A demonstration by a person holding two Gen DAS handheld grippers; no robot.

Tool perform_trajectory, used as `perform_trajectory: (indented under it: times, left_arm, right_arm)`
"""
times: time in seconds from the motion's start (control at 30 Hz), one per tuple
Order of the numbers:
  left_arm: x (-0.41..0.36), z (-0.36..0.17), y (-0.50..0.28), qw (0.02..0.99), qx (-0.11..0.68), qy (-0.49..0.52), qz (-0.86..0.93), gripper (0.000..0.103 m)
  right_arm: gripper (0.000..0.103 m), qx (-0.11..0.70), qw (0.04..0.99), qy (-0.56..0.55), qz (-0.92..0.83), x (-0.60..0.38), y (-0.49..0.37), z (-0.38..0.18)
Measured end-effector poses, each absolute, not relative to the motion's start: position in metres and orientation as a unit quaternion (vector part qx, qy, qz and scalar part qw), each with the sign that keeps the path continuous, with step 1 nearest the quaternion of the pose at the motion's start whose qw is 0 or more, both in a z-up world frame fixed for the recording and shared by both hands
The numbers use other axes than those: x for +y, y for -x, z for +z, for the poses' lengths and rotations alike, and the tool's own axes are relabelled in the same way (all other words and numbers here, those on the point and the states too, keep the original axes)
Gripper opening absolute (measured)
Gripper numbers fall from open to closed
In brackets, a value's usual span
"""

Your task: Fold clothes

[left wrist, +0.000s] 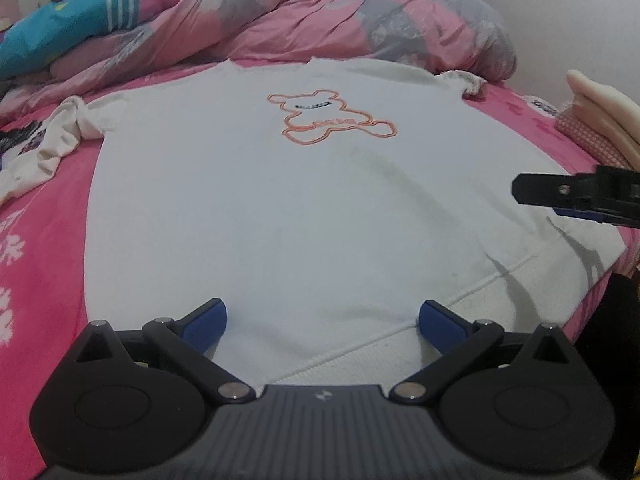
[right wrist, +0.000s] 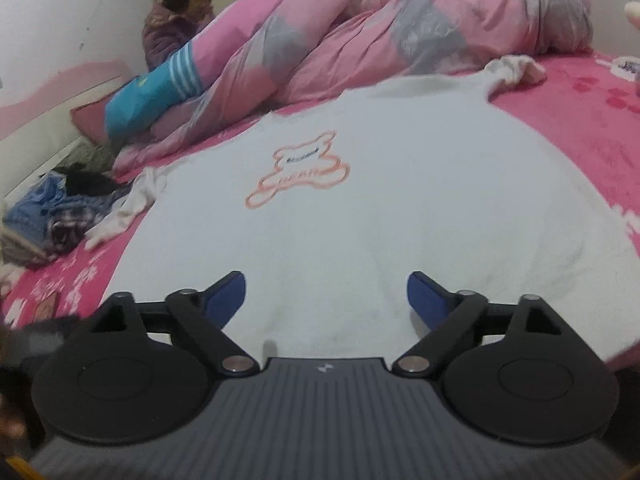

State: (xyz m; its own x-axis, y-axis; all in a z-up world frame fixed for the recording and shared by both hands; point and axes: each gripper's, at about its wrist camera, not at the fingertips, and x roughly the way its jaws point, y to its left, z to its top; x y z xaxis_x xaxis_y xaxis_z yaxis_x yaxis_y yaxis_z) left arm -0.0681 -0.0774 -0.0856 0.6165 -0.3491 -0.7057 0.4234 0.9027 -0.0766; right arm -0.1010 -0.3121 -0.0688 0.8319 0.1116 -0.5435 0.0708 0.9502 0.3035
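A white T-shirt [left wrist: 280,208] with an orange bear outline [left wrist: 330,118] lies spread flat on the pink bed, its hem toward me and its sleeves crumpled at both sides. My left gripper [left wrist: 322,322] hovers open over the hem, nothing between its blue pads. My right gripper [right wrist: 326,296] is open too, above the lower right part of the T-shirt [right wrist: 380,208]. In the left wrist view the right gripper [left wrist: 576,198] shows side-on at the right edge, above the shirt's right side.
A pink and grey quilt [left wrist: 320,12] is heaped behind the shirt. A blue striped bundle [right wrist: 156,88] and a heap of dark and blue clothes [right wrist: 60,208] lie at the left. A person [right wrist: 176,16] sits in the far corner. The pink sheet [right wrist: 580,120] flanks the shirt.
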Motion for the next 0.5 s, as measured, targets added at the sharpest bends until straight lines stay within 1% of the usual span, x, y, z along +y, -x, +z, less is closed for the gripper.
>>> perform_trajectory:
  times: [0.03,0.1,0.3,0.4,0.5]
  left_arm:
    - [-0.078,-0.085,0.068,0.897,0.384,-0.048,-0.213,0.103]
    - [-0.079,-0.084,0.067,0.896,0.39,-0.045,-0.207,0.103]
    - [-0.08,-0.082,0.064,0.892,0.407,-0.031,-0.193,0.103]
    - [-0.08,-0.081,0.06,0.889,0.417,-0.022,-0.186,0.103]
    - [-0.08,-0.08,0.057,0.887,0.424,-0.015,-0.184,0.103]
  right_arm:
    - [0.099,0.294,0.943,-0.156,0.006,-0.311,0.101,-0.07]
    - [0.101,0.308,0.941,-0.139,-0.006,-0.307,0.096,-0.075]
    - [0.102,0.348,0.933,-0.087,-0.041,-0.293,0.083,-0.092]
    - [0.102,0.359,0.931,-0.048,-0.048,-0.283,0.08,-0.094]
    - [0.102,0.362,0.93,-0.035,-0.055,-0.279,0.08,-0.094]
